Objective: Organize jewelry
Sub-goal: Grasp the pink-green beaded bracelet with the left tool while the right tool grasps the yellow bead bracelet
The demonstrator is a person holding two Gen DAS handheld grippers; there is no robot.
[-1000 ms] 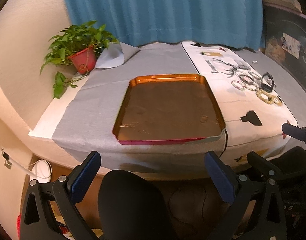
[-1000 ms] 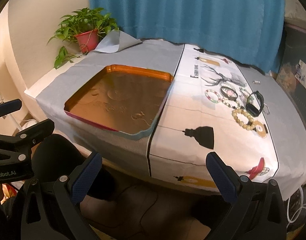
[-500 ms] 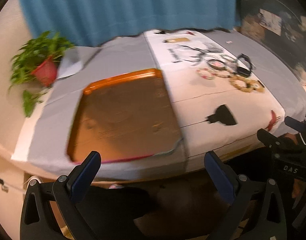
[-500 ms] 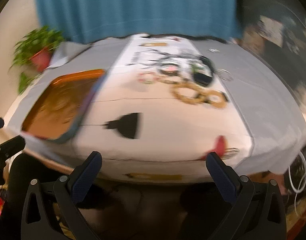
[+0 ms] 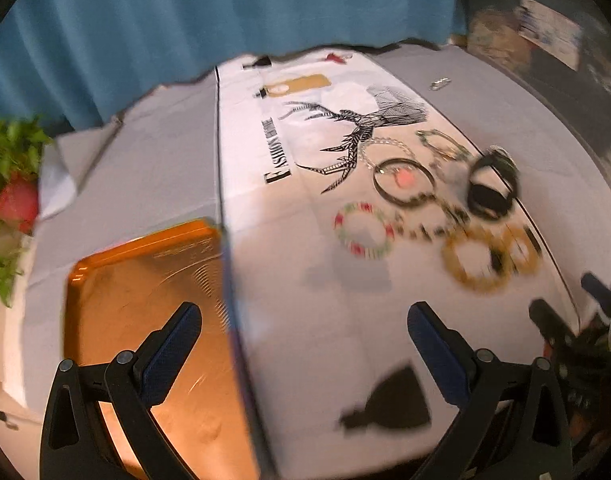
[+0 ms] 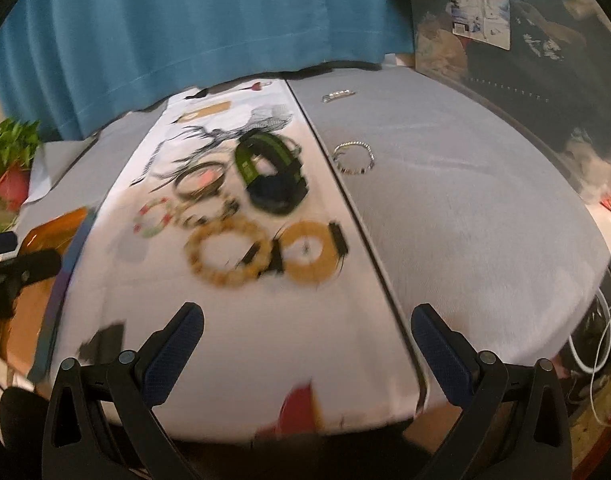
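Several bracelets lie clustered on the white printed cloth (image 5: pixel 305 208): a red-green-white beaded one (image 5: pixel 363 236), a dark thin bangle (image 5: pixel 403 181), two yellow bead bracelets (image 6: pixel 225 254) (image 6: pixel 310 258) and a black-green watch band (image 6: pixel 271 178). A silver bracelet (image 6: pixel 353 158) and a small clasp (image 6: pixel 337 96) lie apart on the grey cloth. An orange tray (image 5: pixel 145 320) sits at the left. My left gripper (image 5: pixel 305 344) is open and empty over the tray's right edge. My right gripper (image 6: pixel 305 344) is open and empty above the table's front edge, short of the yellow bracelets.
A potted plant in a red pot (image 5: pixel 13 200) stands at the far left. A blue curtain (image 6: pixel 185 32) hangs behind the table. Dark furniture (image 6: pixel 525 80) and white cables (image 6: pixel 593 344) are at the right.
Both grippers have swung right and moved forward over the table towards the bracelets. The tray has slid to the left of both views. Both stay open and empty.
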